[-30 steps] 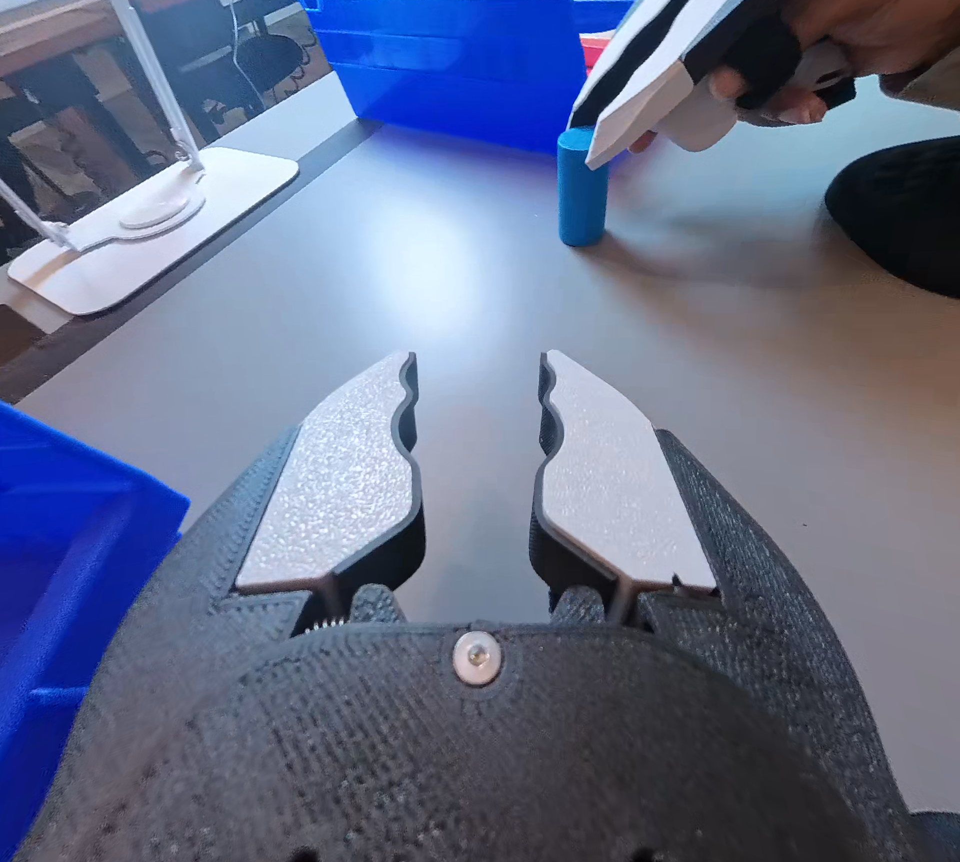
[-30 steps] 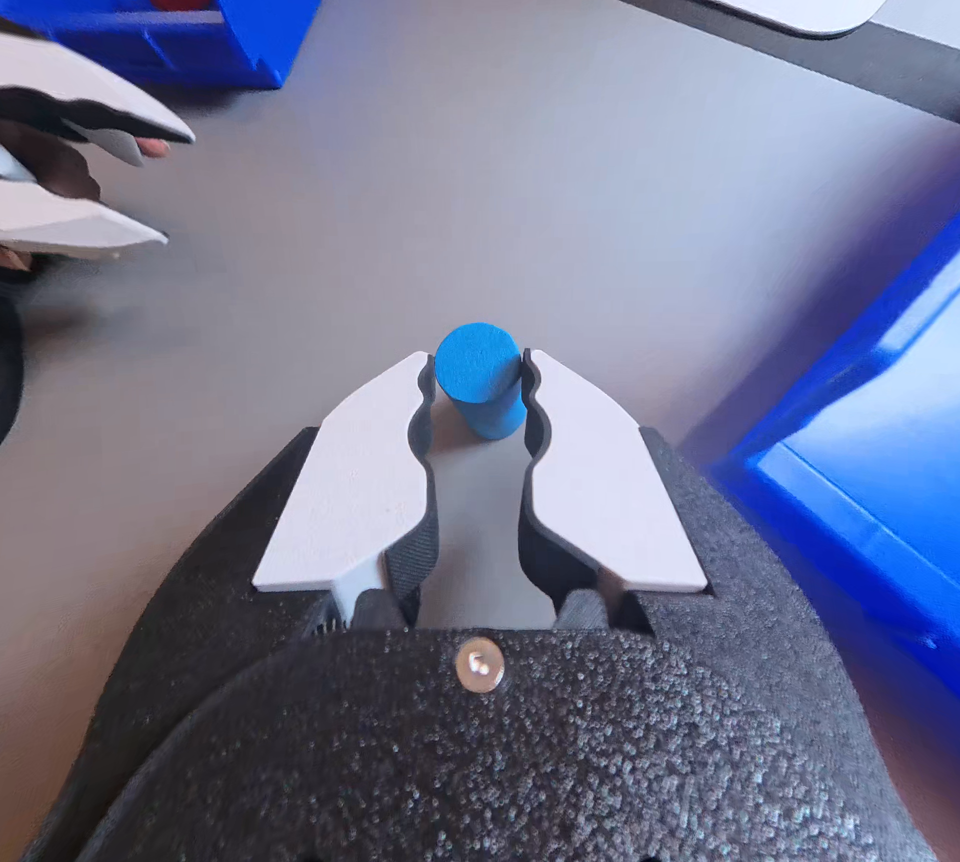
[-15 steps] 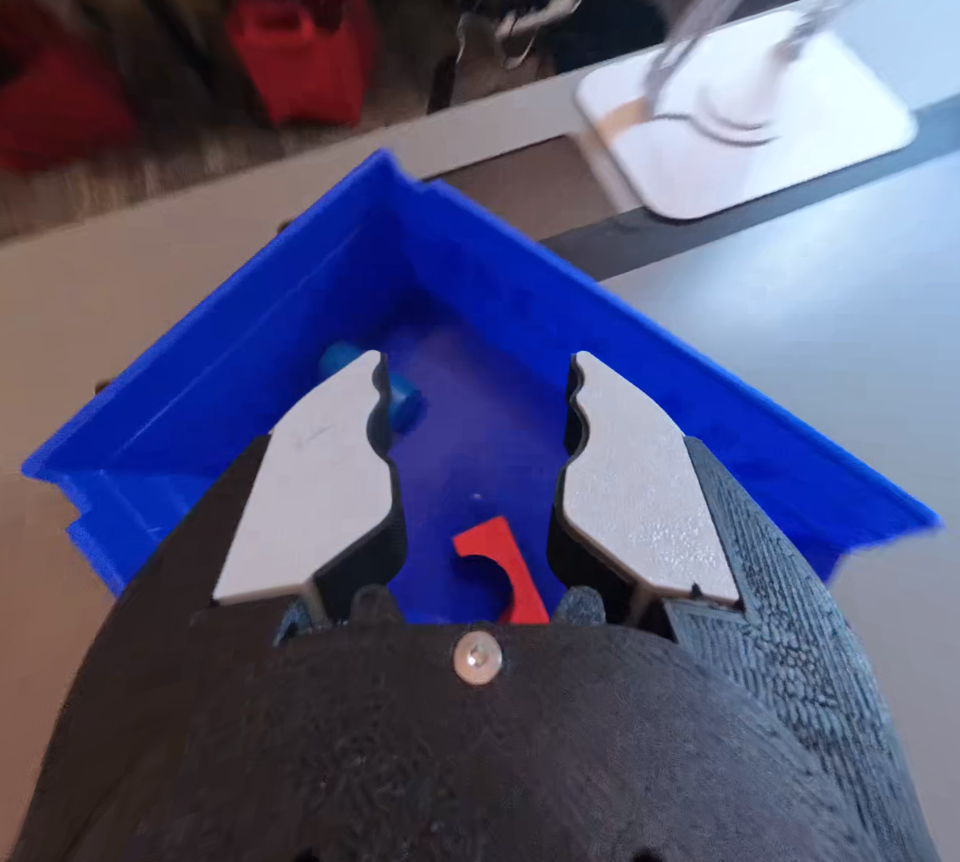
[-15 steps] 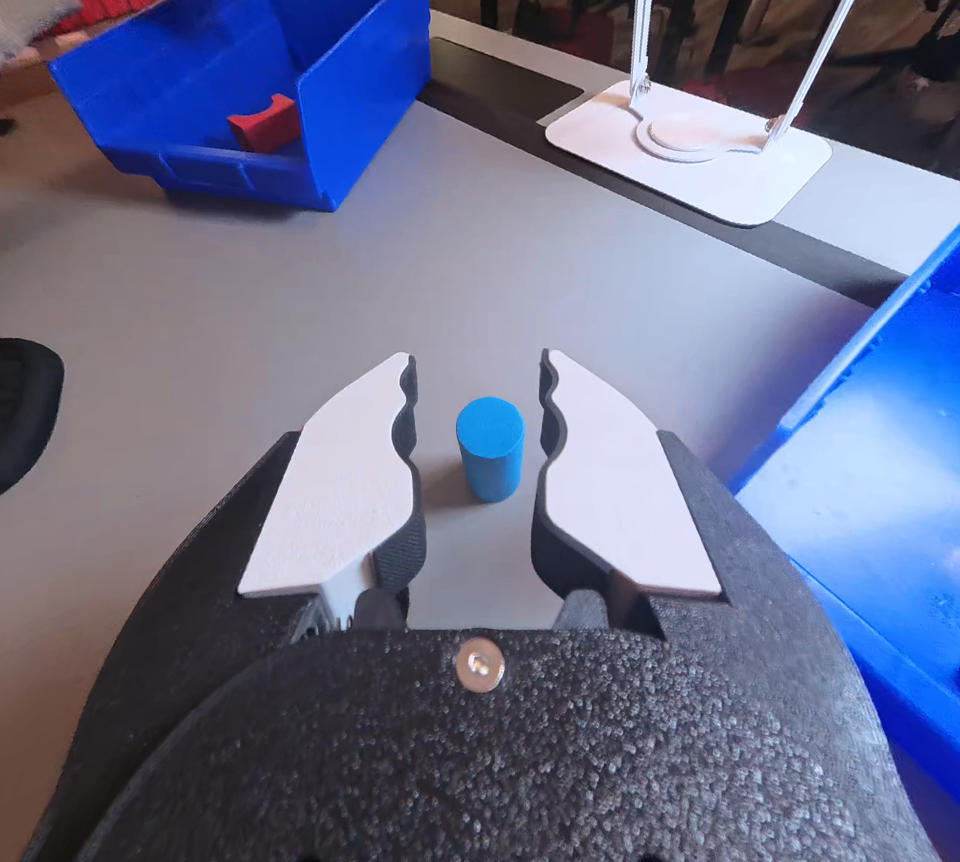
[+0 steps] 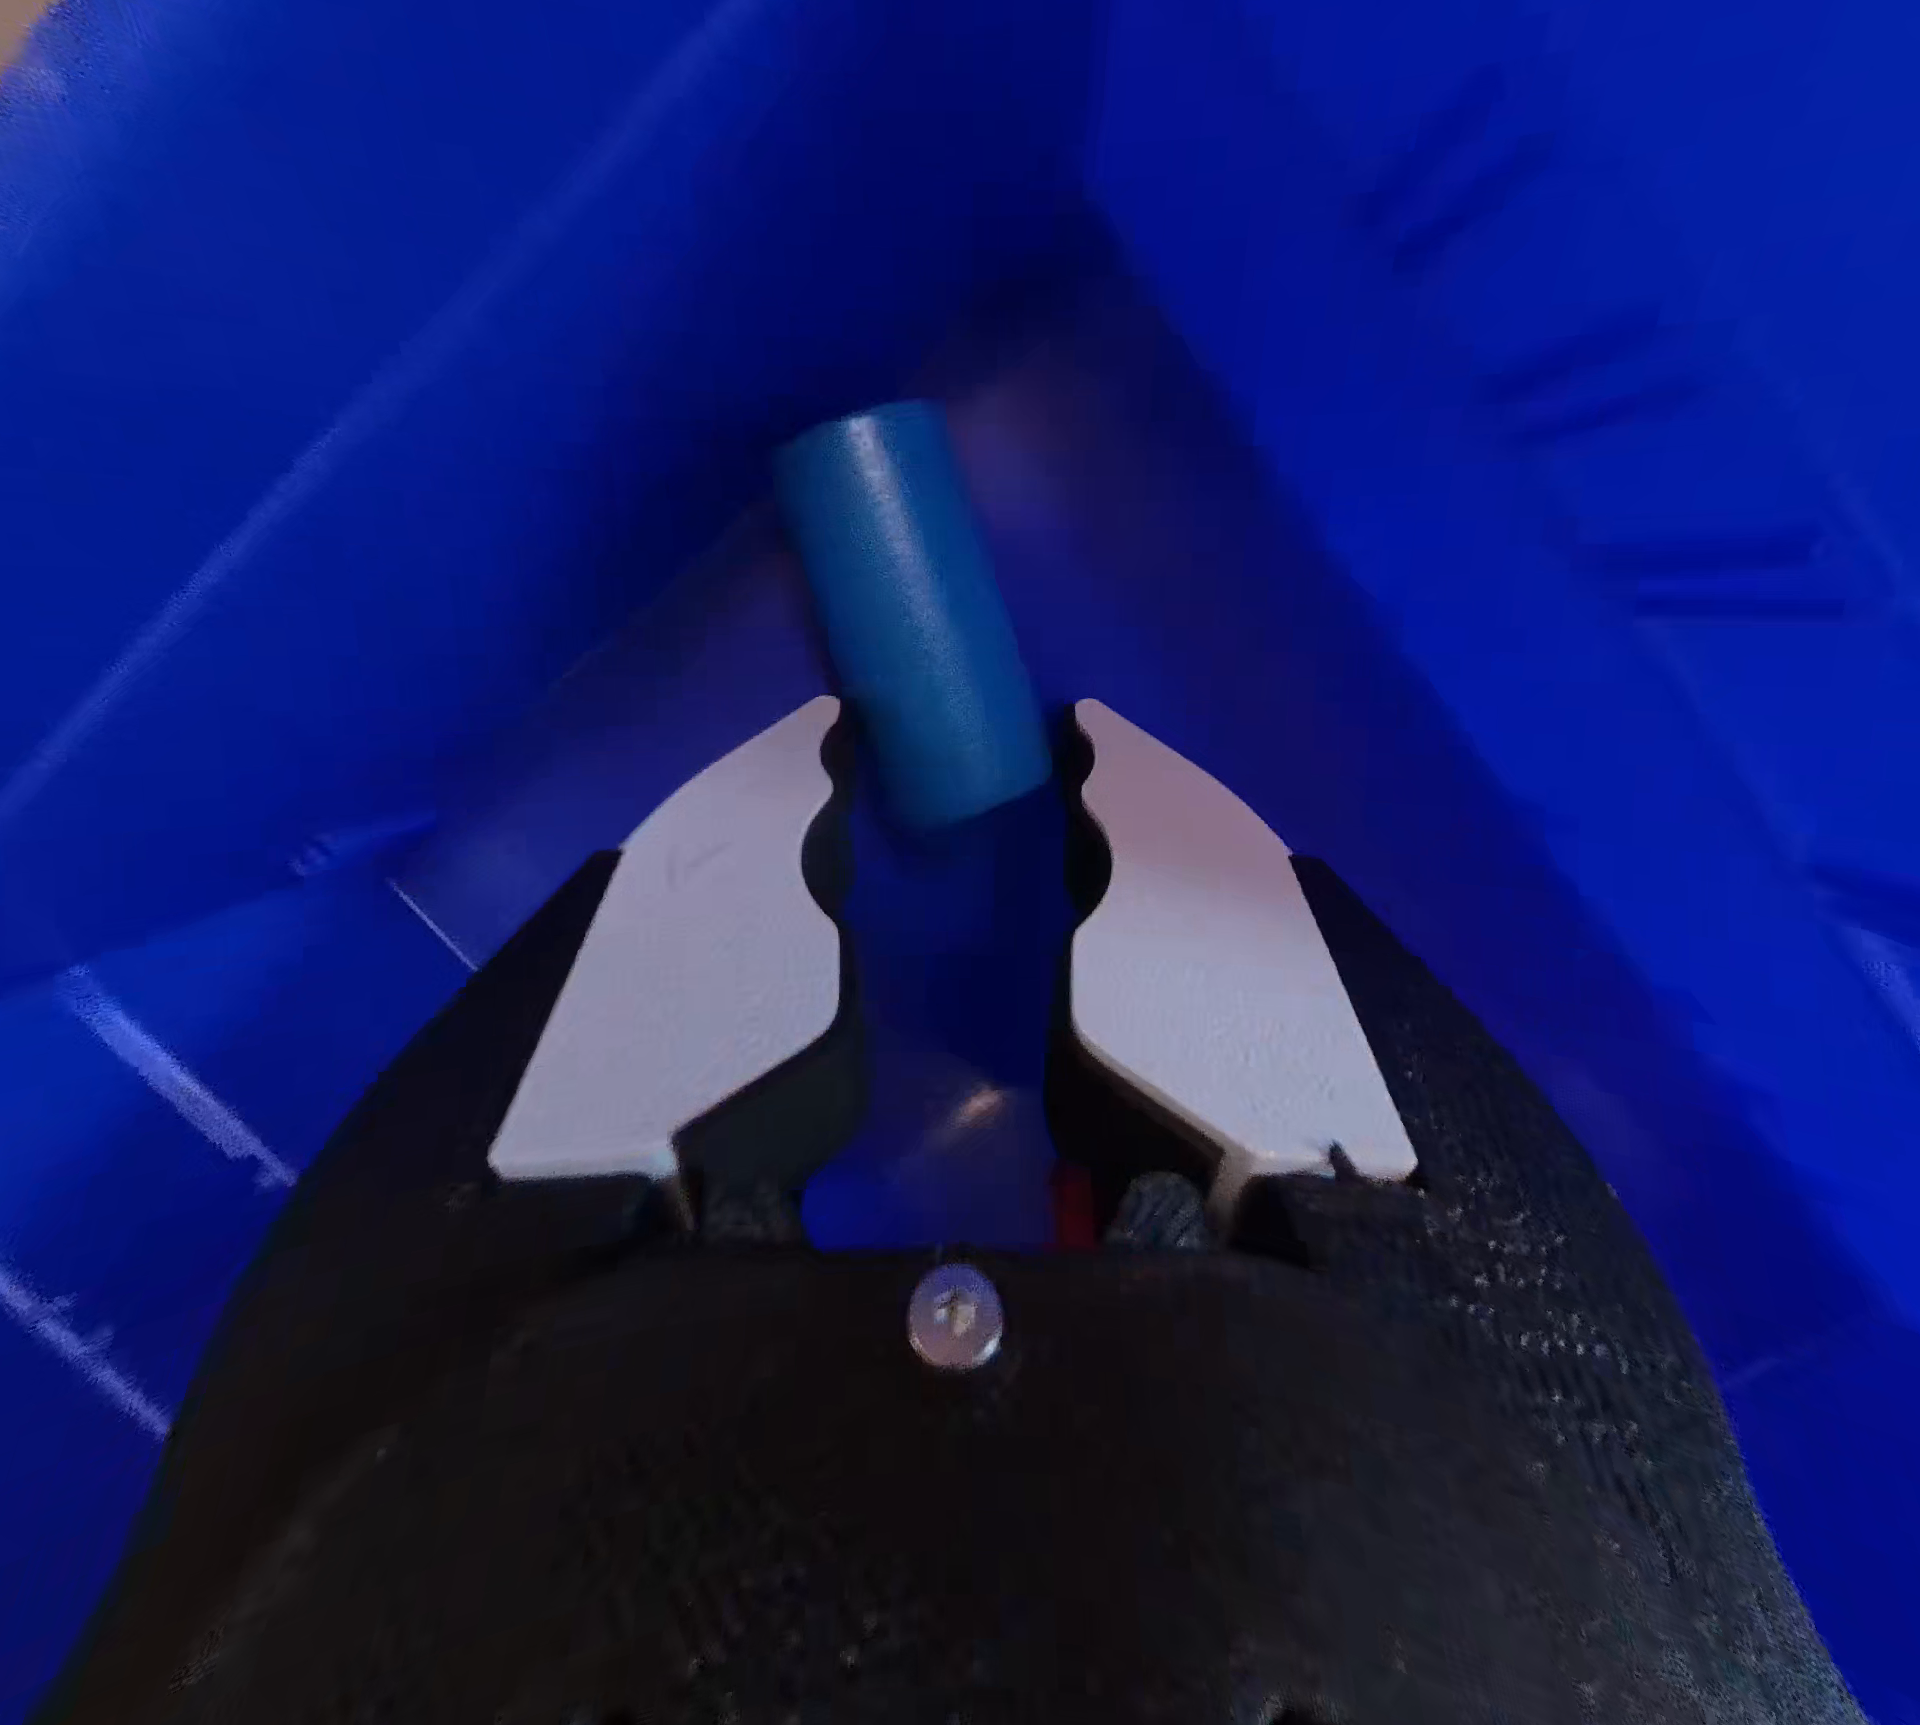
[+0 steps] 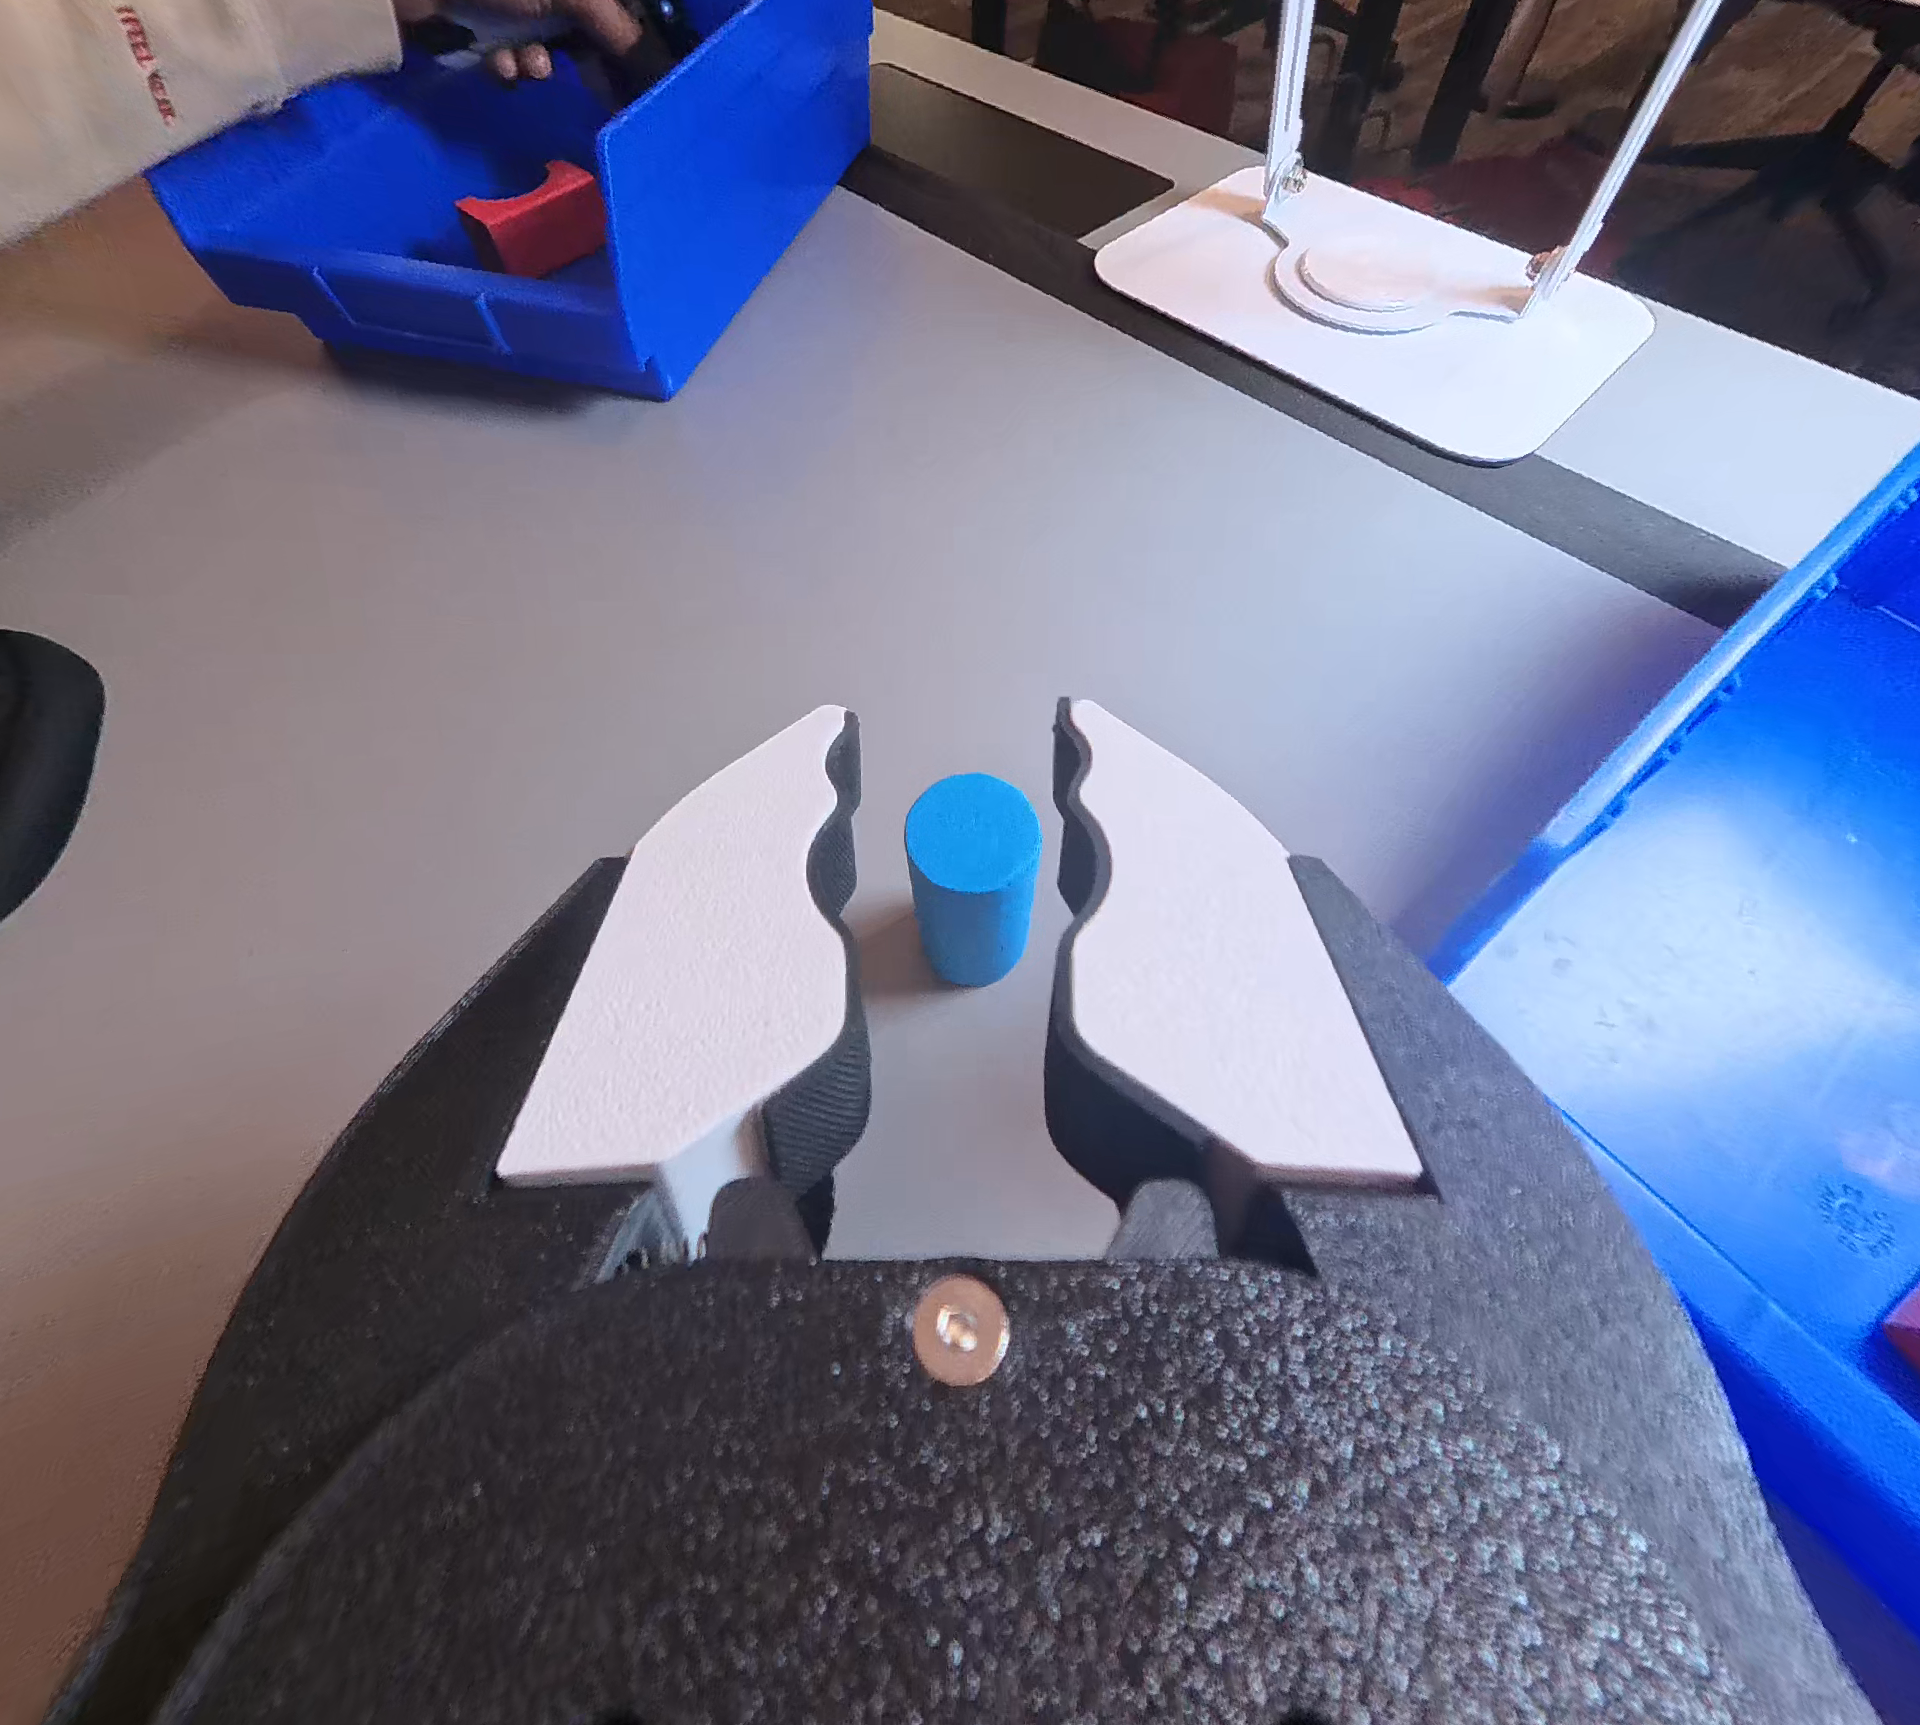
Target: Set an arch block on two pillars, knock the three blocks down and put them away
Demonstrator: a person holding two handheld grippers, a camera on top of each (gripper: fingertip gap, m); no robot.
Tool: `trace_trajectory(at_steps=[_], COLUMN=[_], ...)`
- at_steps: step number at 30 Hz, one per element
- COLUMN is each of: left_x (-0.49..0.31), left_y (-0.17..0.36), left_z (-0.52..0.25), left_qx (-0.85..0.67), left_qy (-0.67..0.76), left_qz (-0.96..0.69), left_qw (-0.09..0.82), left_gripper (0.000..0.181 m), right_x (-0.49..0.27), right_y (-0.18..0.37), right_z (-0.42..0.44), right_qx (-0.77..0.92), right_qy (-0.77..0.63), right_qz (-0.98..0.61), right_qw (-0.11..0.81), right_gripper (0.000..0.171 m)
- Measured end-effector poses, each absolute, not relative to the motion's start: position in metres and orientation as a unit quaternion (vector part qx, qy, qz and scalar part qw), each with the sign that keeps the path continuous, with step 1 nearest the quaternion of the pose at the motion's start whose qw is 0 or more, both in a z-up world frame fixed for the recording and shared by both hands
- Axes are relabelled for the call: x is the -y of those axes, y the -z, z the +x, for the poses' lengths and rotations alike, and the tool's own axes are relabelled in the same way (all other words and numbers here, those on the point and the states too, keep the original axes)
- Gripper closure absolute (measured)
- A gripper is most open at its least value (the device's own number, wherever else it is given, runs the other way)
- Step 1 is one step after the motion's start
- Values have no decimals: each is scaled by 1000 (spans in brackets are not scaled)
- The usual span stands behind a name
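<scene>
My left claw point(image 5: 956, 730) deep in blue bin point(image 5: 416, 325), open; lying pillar point(image 5: 909, 636) just ahead, lengthwise, maybe touching tips. Right claw point(image 6: 956, 730) open around standing pillar point(image 6: 971, 880).

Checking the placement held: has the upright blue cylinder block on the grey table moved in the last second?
No. The upright blue cylinder block stands at the same spot relative to the white lamp base; only the right tool backed off, open.
</scene>
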State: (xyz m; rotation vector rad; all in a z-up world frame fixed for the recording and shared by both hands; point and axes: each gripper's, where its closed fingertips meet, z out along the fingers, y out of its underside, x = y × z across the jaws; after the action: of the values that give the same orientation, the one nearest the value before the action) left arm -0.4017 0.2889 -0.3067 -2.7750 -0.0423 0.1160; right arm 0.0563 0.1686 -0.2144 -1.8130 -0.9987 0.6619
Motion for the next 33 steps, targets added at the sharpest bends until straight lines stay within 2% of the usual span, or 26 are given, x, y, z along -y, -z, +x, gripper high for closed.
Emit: trace_trajectory(at_steps=[3, 6, 8, 12, 15, 19, 21, 22, 23, 29, 33], left_x=[-296, -299, -282, -210, -136, -64, -53, -51, -50, -64, -68], left_y=[275, 209, 165, 122, 125, 148, 164, 172, 180, 220, 228], left_z=[-390, -353, -315, -205, -125, -61, -44, -38, -34, -32, -34], left_qx=[-34, -86, -146, -291, -377, -434, -444, -448, -451, -456, -452], left_qy=[-52, -21, -15, 77, 174, 243, 253, 256, 257, 251, 254], left_qz=[-964, -906, -849, -727, -638, -559, -560, -563, -566, -619, -639], left_qw=[257, 415, 508, 617, 648, 663, 652, 646, 640, 588, 568], left_gripper=[145, 145, 146, 146, 146, 146, 146, 146, 147, 147, 136], right_x=[-166, -162, -155, -130, -102, -66, -51, -49, -50, -65, -72], right_y=[208, 196, 188, 173, 164, 156, 152, 152, 154, 189, 217], right_z=[53, 48, 43, 24, 4, -23, -31, -34, -35, -37, -36], right_qx=[412, 418, 422, 426, 432, 405, 391, 383, 380, 433, 512], right_qy=[-271, -278, -292, -356, -432, -558, -608, -615, -609, -495, -360], right_qz=[-722, -695, -677, -643, -614, -584, -569, -569, -574, -624, -636], right_qw=[486, 515, 528, 527, 501, 428, 392, 388, 394, 422, 451], right_gripper=[136, 136, 136, 136, 132, 116, 120, 134, 140, 141, 141])
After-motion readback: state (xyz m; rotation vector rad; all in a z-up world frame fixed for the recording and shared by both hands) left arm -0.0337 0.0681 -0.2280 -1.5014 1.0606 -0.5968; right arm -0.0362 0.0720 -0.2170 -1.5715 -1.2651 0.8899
